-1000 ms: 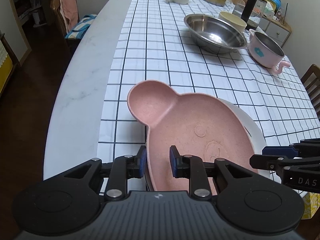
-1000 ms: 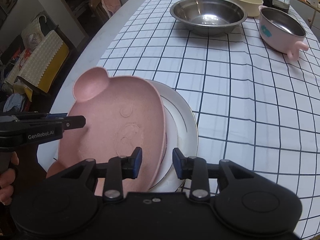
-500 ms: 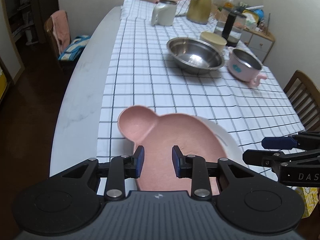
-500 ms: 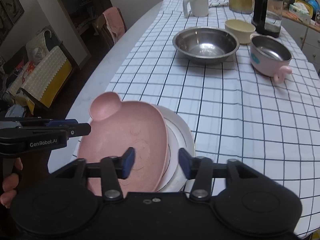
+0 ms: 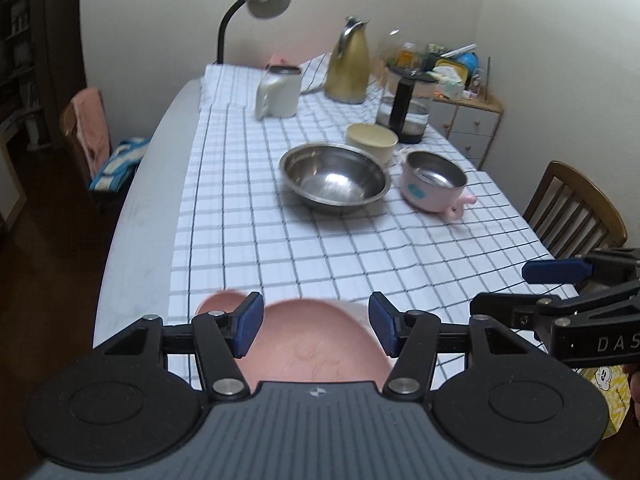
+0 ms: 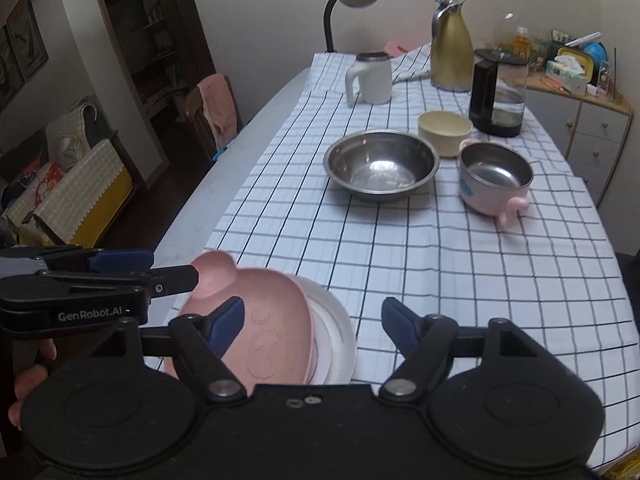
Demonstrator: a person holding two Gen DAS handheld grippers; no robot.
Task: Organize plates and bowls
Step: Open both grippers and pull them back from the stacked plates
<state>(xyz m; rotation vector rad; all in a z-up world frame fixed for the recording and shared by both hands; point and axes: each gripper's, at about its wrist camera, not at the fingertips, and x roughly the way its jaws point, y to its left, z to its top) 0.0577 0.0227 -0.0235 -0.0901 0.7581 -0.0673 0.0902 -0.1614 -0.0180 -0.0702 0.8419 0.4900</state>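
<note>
Pink plate (image 6: 272, 328): eared, animal-shaped, lying on top of the white plate at the near edge of the checked cloth, free of both grippers.
White plate (image 6: 340, 344): under the pink plate, rim showing on the right side only.
Left gripper (image 5: 316, 326): above the pink plate, jaws released and just been opening, blue pads (image 5: 248, 330) apart with nothing pressed between them.
Right gripper (image 6: 312, 322): above the pink plate's right side, jaws spread wide and just been opening, gripping nothing.
Steel bowl (image 5: 334, 178): well beyond the pink plate, mid-cloth, upright.
Pink bowl (image 5: 434, 184): just right of the steel bowl, steel-lined, small handle toward the near side.
Cream bowl (image 5: 372, 142): just behind the steel bowl.
White mug (image 5: 280, 92), gold jug (image 5: 348, 68), glass kettle (image 5: 408, 112): at the far end of the cloth, well beyond the pink plate.
Checked cloth (image 5: 280, 240): covers most of the table; bare pale tabletop on the left of the pink plate.
</note>
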